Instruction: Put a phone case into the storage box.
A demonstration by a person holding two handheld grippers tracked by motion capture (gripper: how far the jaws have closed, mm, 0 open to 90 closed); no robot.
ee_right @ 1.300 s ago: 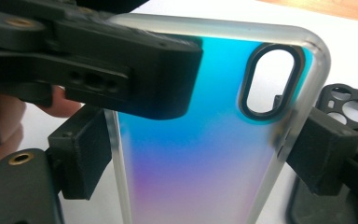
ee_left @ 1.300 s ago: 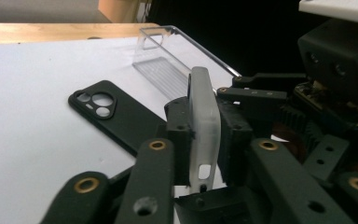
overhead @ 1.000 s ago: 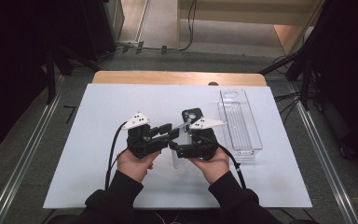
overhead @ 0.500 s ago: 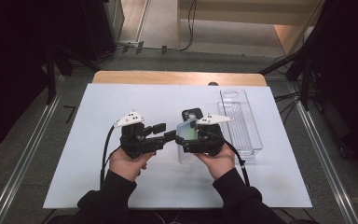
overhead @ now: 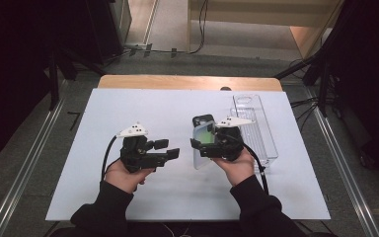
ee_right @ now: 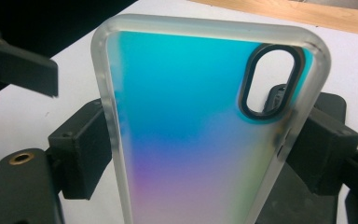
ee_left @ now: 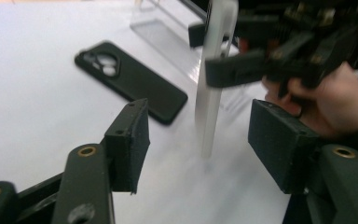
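On white mat (overhead: 128,108), right gripper (overhead: 201,146) clamping clear case (ee_right: 200,126) upright above mat, left gripper (overhead: 170,149) jaws just opening, nothing between, black phone (ee_left: 130,80) flat beside, tray (overhead: 264,133) behind.

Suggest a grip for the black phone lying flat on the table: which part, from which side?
Take the black phone across its two long edges near mid-length, coming straight down from above. It lies flat on the white table, so only those narrow sides give the tongs opposing faces. The camera bump sits at one end, so stay clear of it.
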